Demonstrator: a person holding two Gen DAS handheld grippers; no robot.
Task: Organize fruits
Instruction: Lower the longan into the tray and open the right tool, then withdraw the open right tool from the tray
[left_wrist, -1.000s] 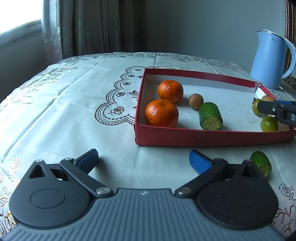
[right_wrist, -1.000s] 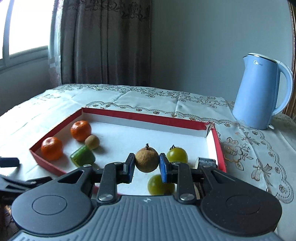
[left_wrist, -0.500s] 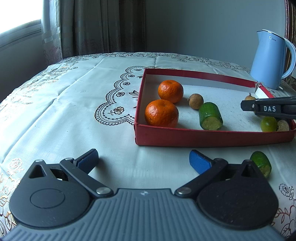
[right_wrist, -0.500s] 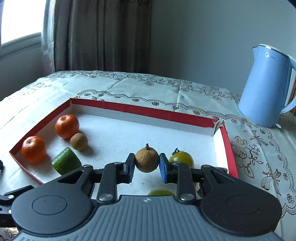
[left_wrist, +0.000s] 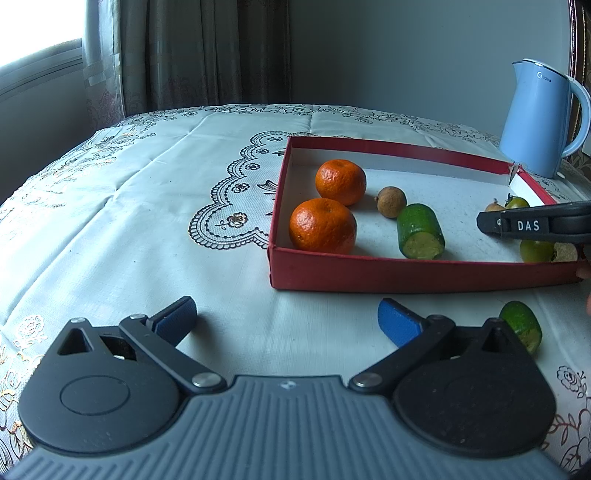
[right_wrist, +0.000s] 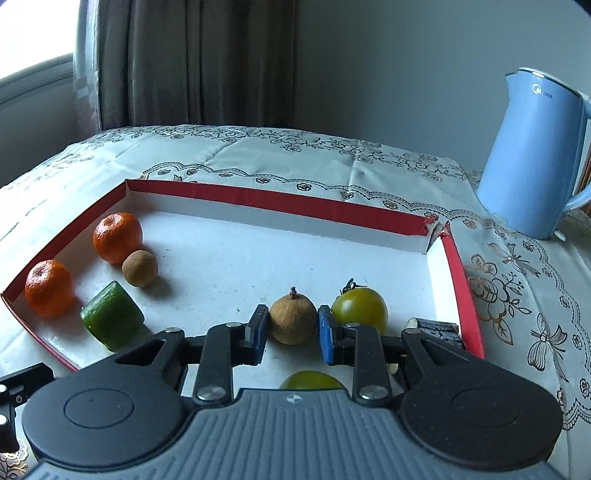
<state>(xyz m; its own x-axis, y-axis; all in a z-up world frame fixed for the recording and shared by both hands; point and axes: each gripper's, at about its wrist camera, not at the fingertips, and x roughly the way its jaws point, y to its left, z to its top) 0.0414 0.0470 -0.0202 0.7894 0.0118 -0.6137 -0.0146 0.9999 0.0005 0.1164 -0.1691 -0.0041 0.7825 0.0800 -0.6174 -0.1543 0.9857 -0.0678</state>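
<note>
Our right tool (right_wrist: 291, 332), clamped on longan (right_wrist: 293, 319), has moved inside red tray (right_wrist: 463, 280); left tool (left_wrist: 286, 321) apart over bare bench (left_wrist: 129, 221).

White capitals "DAS" stand on the side of the right gripper (left_wrist: 491, 223) at the right edge of the left wrist view. The blue kettle (left_wrist: 541, 118), upper right, carries a small "Midea" logo near its top.

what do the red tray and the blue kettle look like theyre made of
Red tray: looks like cardboard, matte red outside and white inside; one corner is torn and frayed like paper board. Blue kettle: smooth, pale blue shell with a soft sheen, probably plastic or painted metal; the pictures cannot settle which.
</note>
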